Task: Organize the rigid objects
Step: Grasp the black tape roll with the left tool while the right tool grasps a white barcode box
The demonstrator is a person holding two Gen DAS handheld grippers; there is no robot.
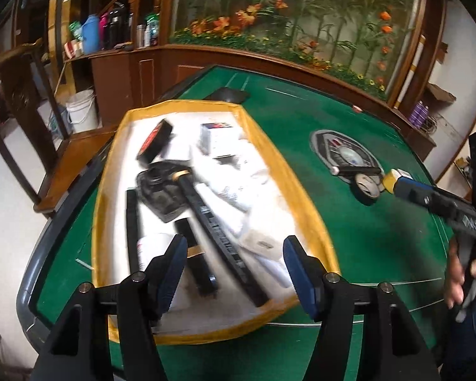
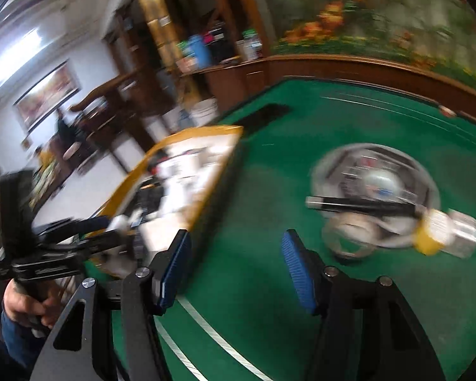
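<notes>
A yellow-rimmed tray [image 1: 111,165] lined in white holds a black round case [image 1: 155,144], a small box [image 1: 214,136], a dark bottle [image 1: 160,187], a long black stick [image 1: 219,225], a black tube [image 1: 196,260] and a white block [image 1: 260,243]. My left gripper [image 1: 234,247] hangs open over the tray's near end, nothing between its pads. On the green felt to the right lie a black pen [image 2: 358,204], a tape roll [image 2: 355,231] and a yellow-and-white box [image 2: 444,231]. My right gripper [image 2: 236,241] is open above the felt, short of them, in a blurred view.
The green table [image 1: 349,254] has a round emblem [image 1: 346,155] at its centre and a flat black item [image 1: 228,95] behind the tray. A wooden cabinet with bottles [image 1: 111,28], a white bucket [image 1: 82,108] and a chair [image 1: 22,101] stand beyond the table's left edge.
</notes>
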